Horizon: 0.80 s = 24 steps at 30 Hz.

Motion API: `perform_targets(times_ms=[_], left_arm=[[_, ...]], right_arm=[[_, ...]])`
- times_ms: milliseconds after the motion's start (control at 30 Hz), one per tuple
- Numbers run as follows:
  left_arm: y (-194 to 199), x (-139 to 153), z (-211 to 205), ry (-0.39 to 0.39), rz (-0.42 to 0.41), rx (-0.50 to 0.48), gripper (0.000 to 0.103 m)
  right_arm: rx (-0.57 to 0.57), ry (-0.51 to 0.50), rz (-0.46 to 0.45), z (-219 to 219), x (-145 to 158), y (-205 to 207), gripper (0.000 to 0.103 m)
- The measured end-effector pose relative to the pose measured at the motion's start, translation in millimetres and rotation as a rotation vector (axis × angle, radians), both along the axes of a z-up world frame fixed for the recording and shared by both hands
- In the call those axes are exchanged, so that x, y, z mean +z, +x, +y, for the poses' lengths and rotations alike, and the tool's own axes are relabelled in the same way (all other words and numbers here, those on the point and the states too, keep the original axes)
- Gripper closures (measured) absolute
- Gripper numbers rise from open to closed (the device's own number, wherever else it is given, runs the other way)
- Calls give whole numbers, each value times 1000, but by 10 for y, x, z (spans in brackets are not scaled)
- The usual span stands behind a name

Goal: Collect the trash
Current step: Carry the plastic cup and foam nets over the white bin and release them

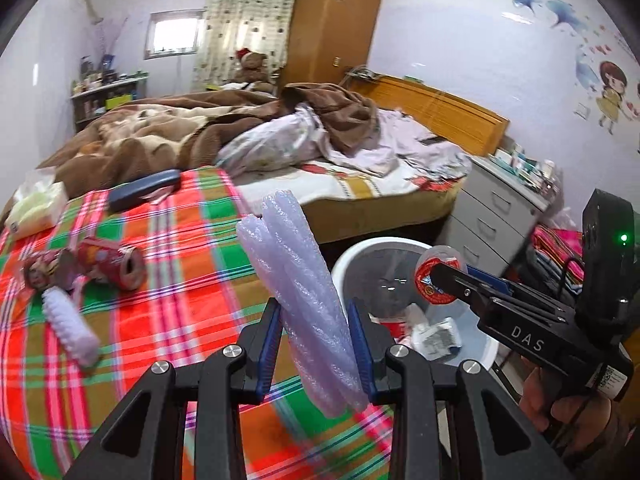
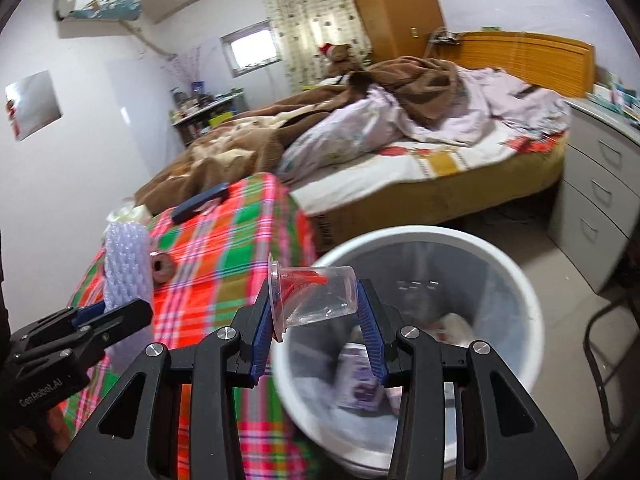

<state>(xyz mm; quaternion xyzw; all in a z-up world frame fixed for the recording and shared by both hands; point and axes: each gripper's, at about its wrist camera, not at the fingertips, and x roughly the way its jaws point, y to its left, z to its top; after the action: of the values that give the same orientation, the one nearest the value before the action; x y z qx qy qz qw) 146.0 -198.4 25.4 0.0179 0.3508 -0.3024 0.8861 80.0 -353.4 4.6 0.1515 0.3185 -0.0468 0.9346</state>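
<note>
Left gripper (image 1: 316,344) is clamping the soft, light foam wrap (image 1: 304,280) mid-length; right gripper (image 2: 320,320) is pinching the thin, crushable plastic cup (image 2: 316,296) endwise above the white bin (image 2: 500,256), needing gentle pressure.

"DAS" on right gripper (image 1: 430,280); "GenRobot.AI" on left gripper (image 2: 120,312)

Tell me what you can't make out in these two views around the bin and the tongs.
- Bin contents: right wrist view, blurred, partly behind the right tongs and clear cup.
- Bin base: both views, cut off by tongs.
- Foam roll lower end: left wrist view, behind left tongs.
- Can label: blurred.
</note>
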Motion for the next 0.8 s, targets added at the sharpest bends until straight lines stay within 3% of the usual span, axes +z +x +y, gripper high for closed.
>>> perform_targets(times_ms=[500, 800], left_arm=[[75, -338, -840, 56, 79, -162, 69], [94, -443, -1086, 75, 95, -203, 68]], right_arm=[[-134, -51, 121, -470, -300, -107, 62], [-150, -69, 182, -630, -397, -145, 61]])
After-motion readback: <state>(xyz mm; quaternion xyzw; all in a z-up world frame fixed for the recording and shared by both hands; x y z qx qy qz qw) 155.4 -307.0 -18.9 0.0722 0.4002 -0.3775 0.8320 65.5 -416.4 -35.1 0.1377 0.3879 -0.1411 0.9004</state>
